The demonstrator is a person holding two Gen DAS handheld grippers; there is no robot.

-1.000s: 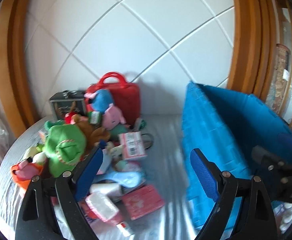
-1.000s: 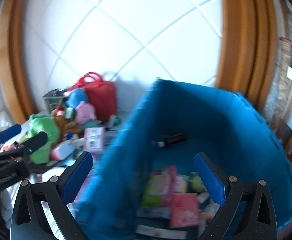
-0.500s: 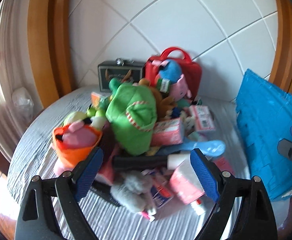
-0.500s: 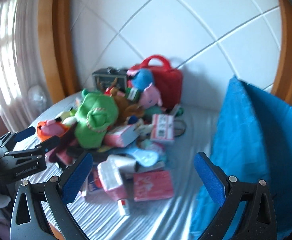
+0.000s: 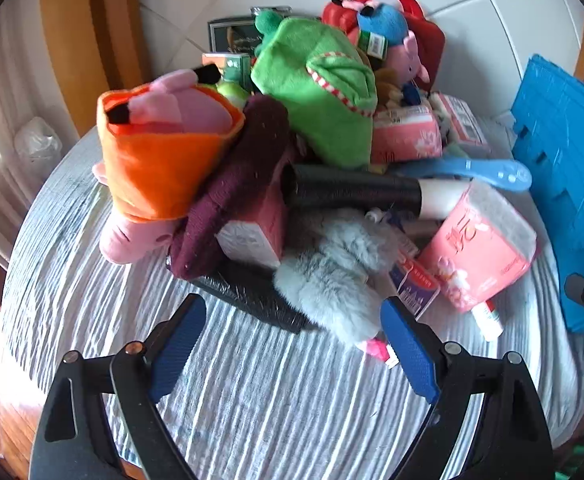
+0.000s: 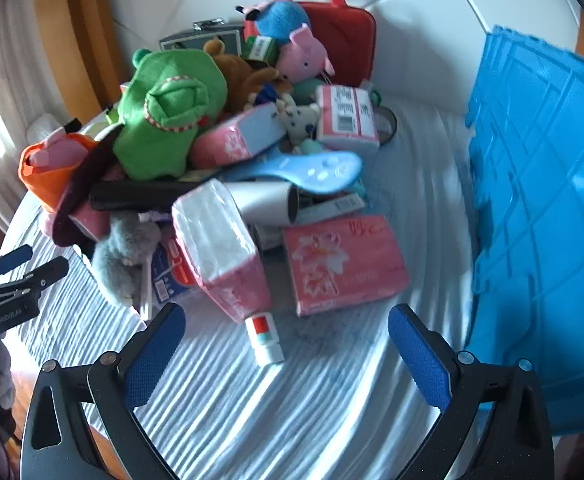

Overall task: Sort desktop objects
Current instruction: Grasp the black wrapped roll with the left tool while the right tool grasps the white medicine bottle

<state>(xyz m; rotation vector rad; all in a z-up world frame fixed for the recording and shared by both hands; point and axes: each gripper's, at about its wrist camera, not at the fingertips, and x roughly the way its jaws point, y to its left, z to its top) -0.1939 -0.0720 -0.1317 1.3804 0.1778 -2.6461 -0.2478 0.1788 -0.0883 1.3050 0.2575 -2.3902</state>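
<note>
A heap of objects lies on the white-clothed table: a green plush, an orange plush, a grey furry toy, a black tube, pink tissue packs and a blue shoehorn. My left gripper is open and empty, just short of the grey toy. My right gripper is open and empty, above a small red-and-white tube, near a pink tissue pack and a flat pink pack. The left gripper also shows in the right wrist view.
A blue plastic crate stands at the right of the table; its wall also shows in the left wrist view. A red case and a dark tin stand against the tiled wall behind the heap.
Both grippers have swung left, away from the blue crate, and come down close to the heap. Both stay open and empty.
</note>
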